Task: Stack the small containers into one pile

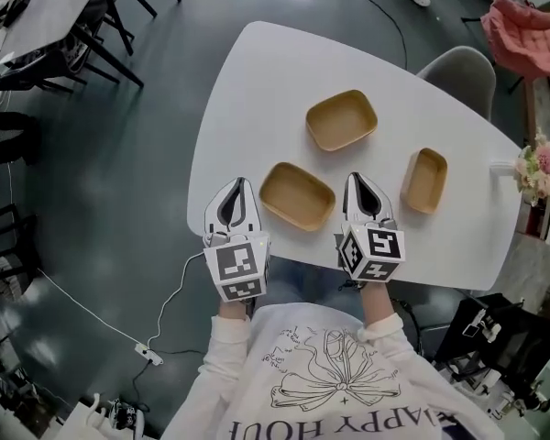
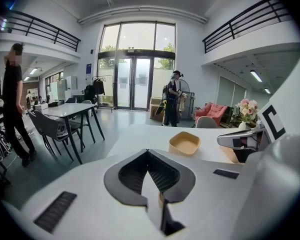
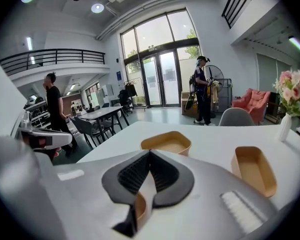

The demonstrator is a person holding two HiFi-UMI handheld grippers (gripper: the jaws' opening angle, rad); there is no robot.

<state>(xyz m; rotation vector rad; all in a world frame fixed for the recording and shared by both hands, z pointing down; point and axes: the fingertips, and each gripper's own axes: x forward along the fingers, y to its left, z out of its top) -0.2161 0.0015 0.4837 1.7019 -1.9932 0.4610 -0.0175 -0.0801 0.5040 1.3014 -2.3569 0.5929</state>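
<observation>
Both tools were pressed together and held nothing. The left gripper point(image 1: 238, 189) and the right gripper point(image 1: 357, 183) hovered over the near edge of the white table point(image 1: 257, 81). The nearest container point(image 1: 297, 195) lay just between them, its long axis slanting across. The third container point(image 1: 424, 181) lay near the right gripper's outer side, and the far container point(image 1: 341, 119) lay ahead, apart from both. So the right hand seemed the nearer to two of them.

The white table point(image 1: 257, 81) carries three plain tan containers: the far container point(image 1: 342, 119), the near container point(image 1: 297, 195) by its near edge and the right container point(image 1: 425, 181). The left gripper point(image 1: 239, 183) and right gripper point(image 1: 356, 180) are white, black inside the jaws, with black-and-white square markers. The flowers point(image 1: 543, 168) at the right edge are pink.
</observation>
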